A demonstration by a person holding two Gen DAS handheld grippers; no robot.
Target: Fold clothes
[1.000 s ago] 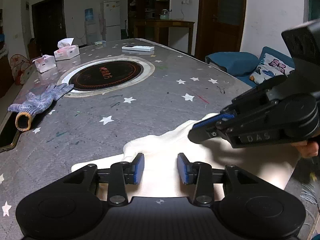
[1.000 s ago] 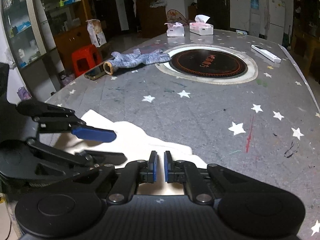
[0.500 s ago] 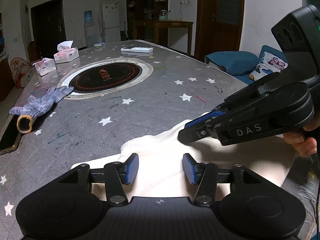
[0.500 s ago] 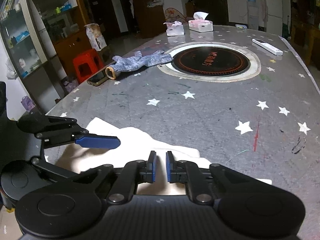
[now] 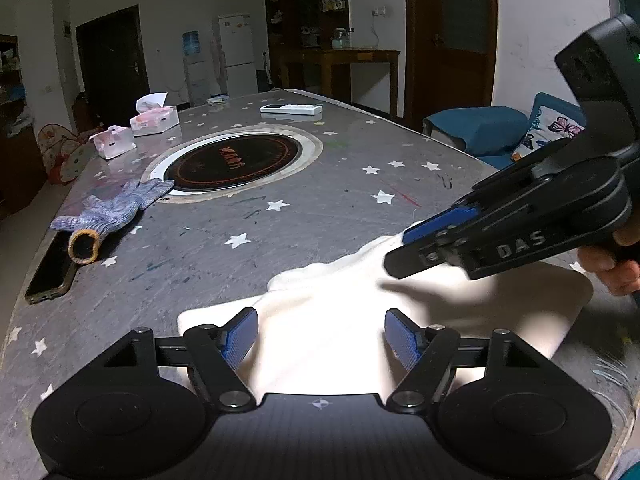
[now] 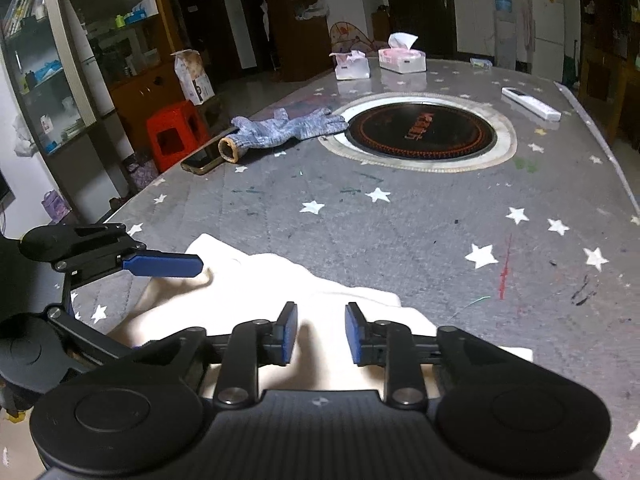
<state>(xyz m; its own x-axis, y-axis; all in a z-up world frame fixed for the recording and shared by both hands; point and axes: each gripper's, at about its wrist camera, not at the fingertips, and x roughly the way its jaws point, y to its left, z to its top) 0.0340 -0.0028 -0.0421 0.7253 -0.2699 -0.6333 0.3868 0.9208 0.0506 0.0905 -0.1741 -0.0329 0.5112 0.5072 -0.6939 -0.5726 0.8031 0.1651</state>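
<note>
Broadly, a grey star-patterned table fills both views, with a round black cooktop set into its far half. At the near edge lies a cream garment, rumpled and partly folded. Above it the left gripper hangs with its blue pads spread wide; the right gripper also stands parted, over the cloth's right part. Left of the cooktop lie a blue knit glove and a phone; far off are two tissue boxes and a white remote.
</note>
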